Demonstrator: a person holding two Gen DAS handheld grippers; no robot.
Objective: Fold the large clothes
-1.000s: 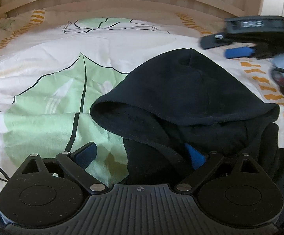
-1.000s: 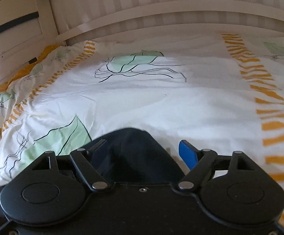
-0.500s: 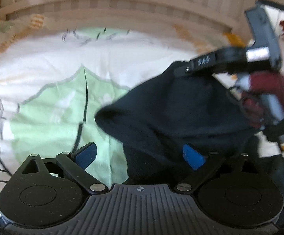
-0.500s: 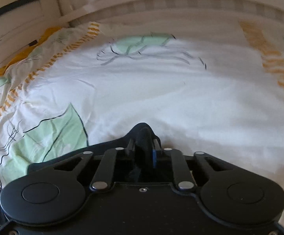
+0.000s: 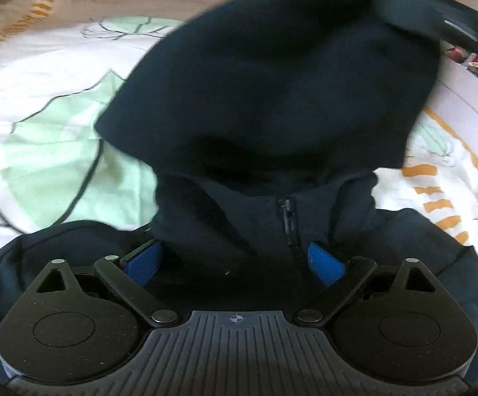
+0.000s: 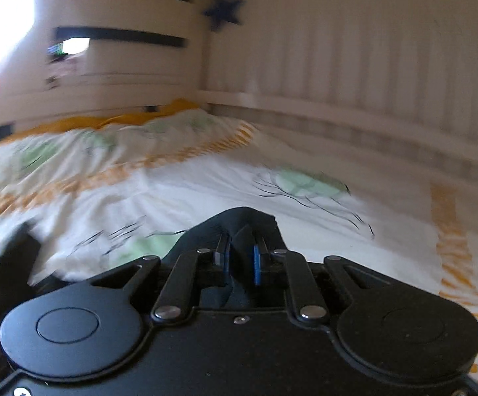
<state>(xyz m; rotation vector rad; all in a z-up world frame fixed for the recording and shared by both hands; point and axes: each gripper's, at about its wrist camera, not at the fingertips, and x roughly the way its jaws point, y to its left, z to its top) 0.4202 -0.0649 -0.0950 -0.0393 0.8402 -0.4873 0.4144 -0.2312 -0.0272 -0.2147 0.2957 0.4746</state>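
A dark navy zip hoodie (image 5: 255,224) lies on the bed. Its hood (image 5: 272,76) is lifted up and toward the camera in the left wrist view, pulled by my right gripper, whose dark body shows at the top right. In the right wrist view my right gripper (image 6: 240,257) is shut on the tip of the hood (image 6: 245,221), the fabric pinched between the blue pads. My left gripper (image 5: 234,260) stands open over the hoodie's chest, its blue pads (image 5: 141,262) either side of the zipper (image 5: 287,217) and not pressing on the cloth.
The bed carries a white duvet (image 5: 41,151) with green leaves and orange stripes. A pale slatted headboard (image 6: 354,66) runs along the far side. White side rails (image 6: 107,59) and a blue star (image 6: 222,11) show at the left in the right wrist view.
My right gripper closed on the hood's tip and lifted it up off the bed, turning as it rose. The left gripper shifted over the hoodie's chest and stayed open.
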